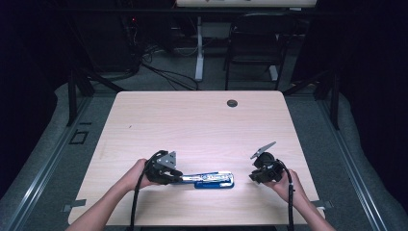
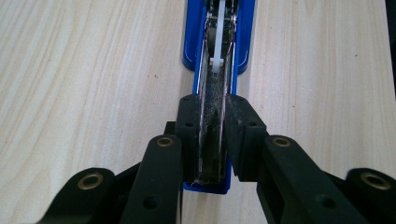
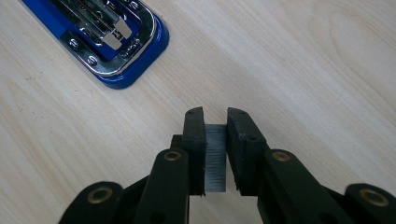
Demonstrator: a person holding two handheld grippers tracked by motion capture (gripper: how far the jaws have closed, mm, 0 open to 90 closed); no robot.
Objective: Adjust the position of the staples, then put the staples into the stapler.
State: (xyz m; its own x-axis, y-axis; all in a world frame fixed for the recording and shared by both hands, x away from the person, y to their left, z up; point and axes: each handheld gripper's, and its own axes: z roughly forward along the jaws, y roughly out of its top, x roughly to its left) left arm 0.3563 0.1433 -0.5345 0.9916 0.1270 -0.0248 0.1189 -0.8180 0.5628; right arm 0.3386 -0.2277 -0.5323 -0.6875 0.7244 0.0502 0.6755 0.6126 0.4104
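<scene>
A blue stapler (image 1: 214,179) lies opened flat near the table's front edge, its chrome staple channel facing up. My left gripper (image 1: 179,177) is shut on the stapler's metal magazine (image 2: 215,112) at its left end; both jaws press its sides. The stapler's blue front end (image 3: 126,51) shows at the upper left of the right gripper view. My right gripper (image 1: 254,176) hovers just right of the stapler, shut on a grey strip of staples (image 3: 215,158) held between its jaws (image 3: 215,122).
The light wooden table (image 1: 192,120) has a small round grommet (image 1: 232,103) near its far edge. A black chair (image 1: 255,43) and a desk leg stand on the floor beyond the table.
</scene>
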